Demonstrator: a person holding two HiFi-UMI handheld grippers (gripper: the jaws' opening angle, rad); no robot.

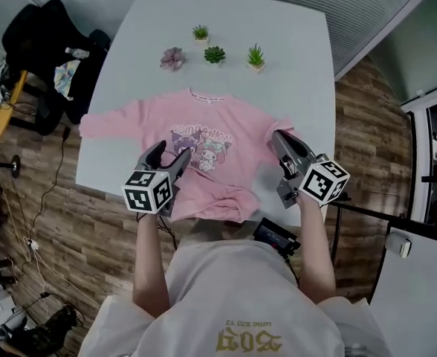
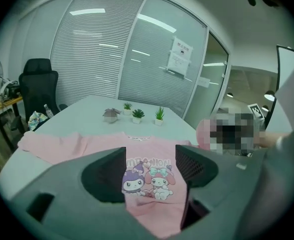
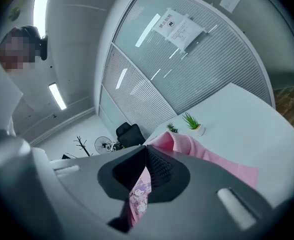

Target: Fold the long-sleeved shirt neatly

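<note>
A pink long-sleeved shirt [image 1: 204, 121] with a cartoon print lies face up on the pale table [image 1: 293, 65]. Its hem hangs over the near edge, and one sleeve [image 1: 107, 123] stretches out flat to the left. My left gripper [image 1: 171, 153] hovers open over the lower left of the shirt body. In the left gripper view the print [image 2: 149, 179] shows through the gap and nothing is between the pads. My right gripper [image 1: 276, 134] is shut on the other sleeve [image 3: 212, 159], whose cuff bunches up at the jaw tips [image 3: 147, 148] at the shirt's right side.
Several small potted plants [image 1: 215, 54] stand in a row at the far side of the table. A black office chair [image 1: 47, 36] with clutter sits past the table's left edge. Glass walls with blinds [image 2: 97, 49] stand behind. The floor is wood [image 1: 367, 147].
</note>
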